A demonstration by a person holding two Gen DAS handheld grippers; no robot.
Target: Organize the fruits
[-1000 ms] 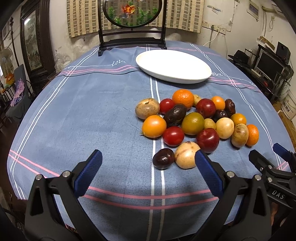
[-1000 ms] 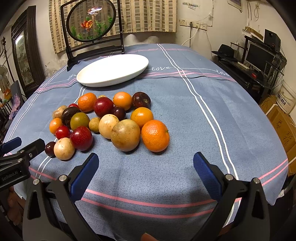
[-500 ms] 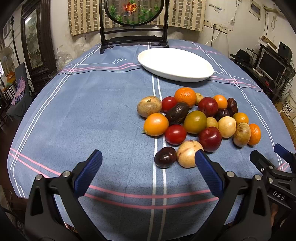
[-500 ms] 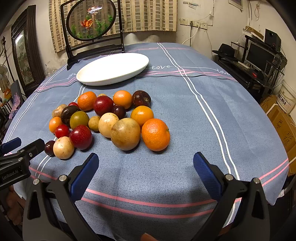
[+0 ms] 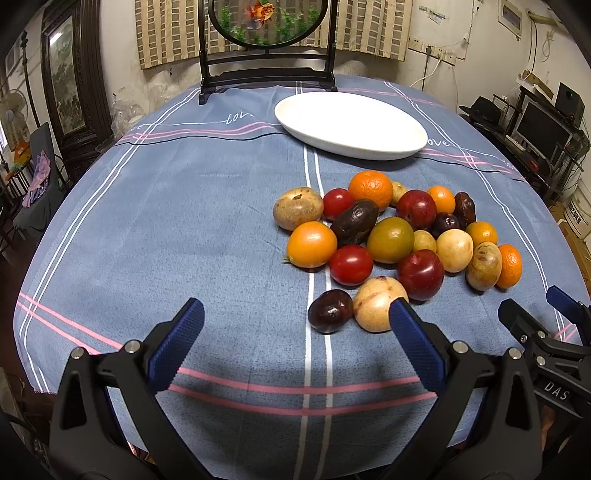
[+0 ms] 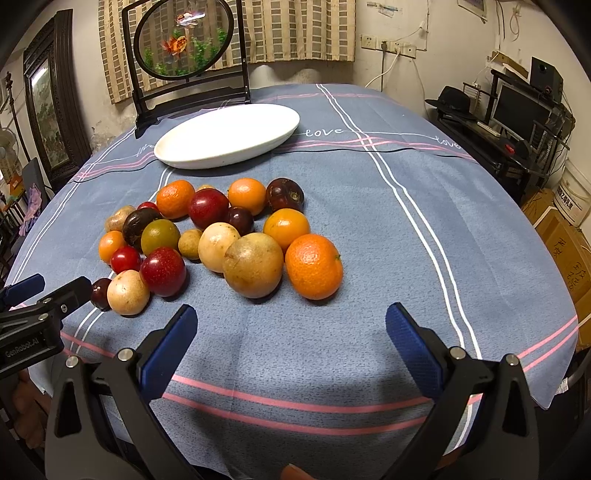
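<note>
Meanwhile left gripper (image 5: 295,325), right gripper (image 6: 291,328) spread near tablecloth edge (image 6: 295,424).

I see a white wall (image 6: 406,22), striped curtains (image 6: 295,29), and a computer screen (image 6: 515,110) on my right.

Both grippers nearer the fruit

The left gripper (image 5: 295,319) and right gripper (image 6: 290,317), jaws wide apart as before, have edged slightly forward toward the pile of mixed round fruits (image 5: 391,236).
</note>
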